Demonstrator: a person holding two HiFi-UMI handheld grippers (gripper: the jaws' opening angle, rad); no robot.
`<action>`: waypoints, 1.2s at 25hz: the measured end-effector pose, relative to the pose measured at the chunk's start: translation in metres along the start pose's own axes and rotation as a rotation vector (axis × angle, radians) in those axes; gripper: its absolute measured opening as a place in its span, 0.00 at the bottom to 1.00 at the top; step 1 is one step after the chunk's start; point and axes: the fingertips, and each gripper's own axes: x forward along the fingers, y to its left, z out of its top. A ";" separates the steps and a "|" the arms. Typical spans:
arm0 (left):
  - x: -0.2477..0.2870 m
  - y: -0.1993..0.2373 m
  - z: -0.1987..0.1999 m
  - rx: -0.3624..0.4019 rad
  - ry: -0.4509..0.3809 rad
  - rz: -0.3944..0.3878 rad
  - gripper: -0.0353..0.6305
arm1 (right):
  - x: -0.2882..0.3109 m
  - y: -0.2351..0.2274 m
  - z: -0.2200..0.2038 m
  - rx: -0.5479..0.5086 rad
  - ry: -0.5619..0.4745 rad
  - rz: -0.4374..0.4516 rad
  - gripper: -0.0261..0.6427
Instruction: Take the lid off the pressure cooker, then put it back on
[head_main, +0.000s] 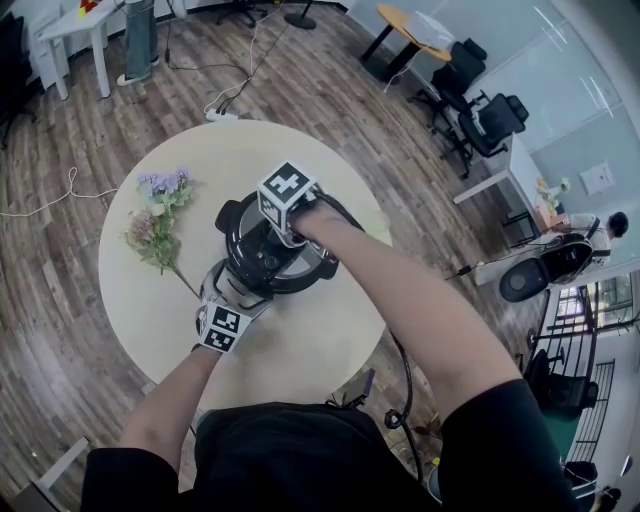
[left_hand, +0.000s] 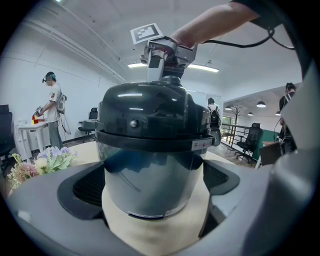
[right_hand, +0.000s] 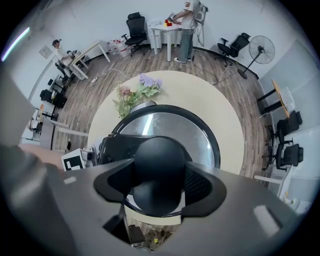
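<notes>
A pressure cooker (head_main: 262, 262) with a steel body (left_hand: 150, 185) and a black domed lid (left_hand: 150, 107) stands in the middle of a round beige table (head_main: 300, 350). The lid rests on the pot. My right gripper (right_hand: 159, 182) points straight down over it, shut on the black knob (right_hand: 157, 160) on top of the lid. From the left gripper view, this right gripper (left_hand: 167, 75) stands upright on the lid's crown. My left gripper (left_hand: 152, 190) comes in low from the near side, its pads (left_hand: 87, 187) pressed against both sides of the steel body.
A bunch of artificial flowers (head_main: 158, 215) lies on the table left of the cooker. A black cord (head_main: 350, 215) runs off the cooker's right side. Office chairs (head_main: 480, 120), desks and a person (left_hand: 51, 112) at a white table stand around the room.
</notes>
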 end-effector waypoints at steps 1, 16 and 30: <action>0.000 0.000 0.000 0.001 0.000 0.000 0.94 | 0.000 0.000 -0.001 -0.012 0.007 -0.003 0.47; 0.000 0.000 0.000 -0.001 0.000 -0.002 0.94 | -0.004 0.008 -0.003 -0.338 0.009 -0.033 0.48; -0.008 0.006 0.008 -0.035 0.045 -0.055 0.90 | -0.004 0.012 0.000 -0.515 -0.022 -0.065 0.50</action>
